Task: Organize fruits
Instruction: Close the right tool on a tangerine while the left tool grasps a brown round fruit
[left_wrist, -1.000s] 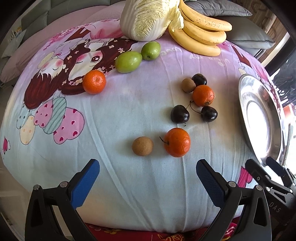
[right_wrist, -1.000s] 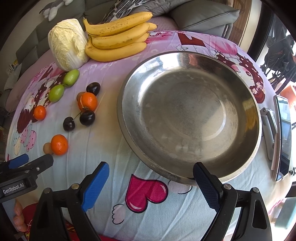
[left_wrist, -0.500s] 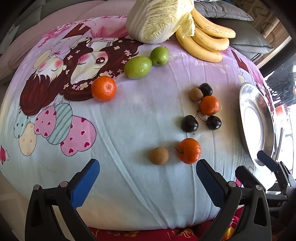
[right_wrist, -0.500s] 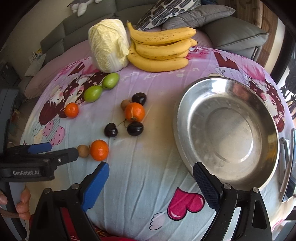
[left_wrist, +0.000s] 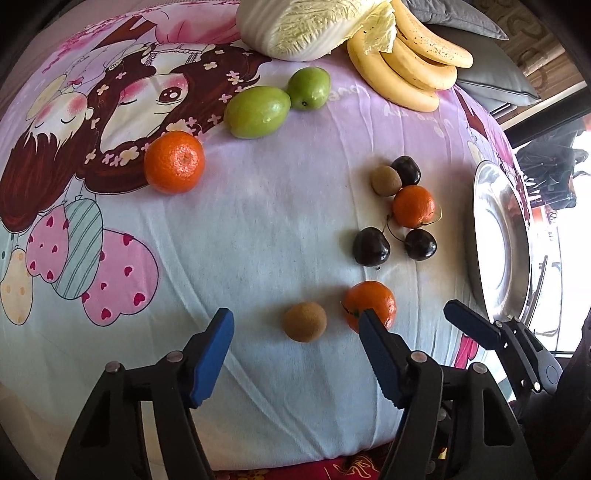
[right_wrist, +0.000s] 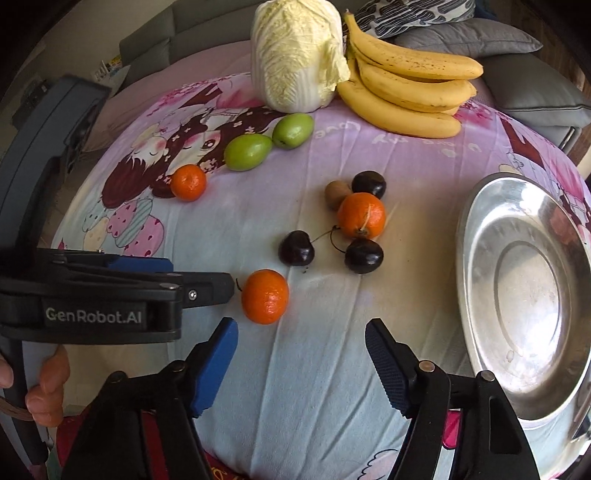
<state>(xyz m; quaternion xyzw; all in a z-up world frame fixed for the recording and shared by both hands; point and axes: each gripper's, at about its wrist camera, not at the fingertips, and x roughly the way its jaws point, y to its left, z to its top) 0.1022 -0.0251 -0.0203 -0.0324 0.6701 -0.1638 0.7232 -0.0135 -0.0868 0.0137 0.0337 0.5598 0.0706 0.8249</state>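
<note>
My left gripper (left_wrist: 297, 323) is open, its fingers either side of a small brown fruit (left_wrist: 305, 321) near the table's front; a tangerine (left_wrist: 370, 304) lies just beyond its right finger. It shows side-on in the right wrist view (right_wrist: 207, 286), beside that tangerine (right_wrist: 264, 296). My right gripper (right_wrist: 301, 338) is open and empty, just in front of that tangerine. Further back lie a tangerine (right_wrist: 361, 215) with dark cherries (right_wrist: 296, 248) and a brown fruit (right_wrist: 337, 193). A third tangerine (right_wrist: 188, 182), two green fruits (right_wrist: 248, 151) and bananas (right_wrist: 408, 90) lie behind. A steel plate (right_wrist: 524, 295) sits right.
A napa cabbage (right_wrist: 297, 55) stands at the back next to the bananas. The table is covered by a cartoon-print cloth (left_wrist: 258, 221). Grey cushions (right_wrist: 517, 48) lie behind the table. The right gripper also shows at the lower right of the left wrist view (left_wrist: 491, 332).
Both grippers have narrowed their opening and moved in toward the front tangerine and brown fruit. The right gripper has swung left, away from the plate.
</note>
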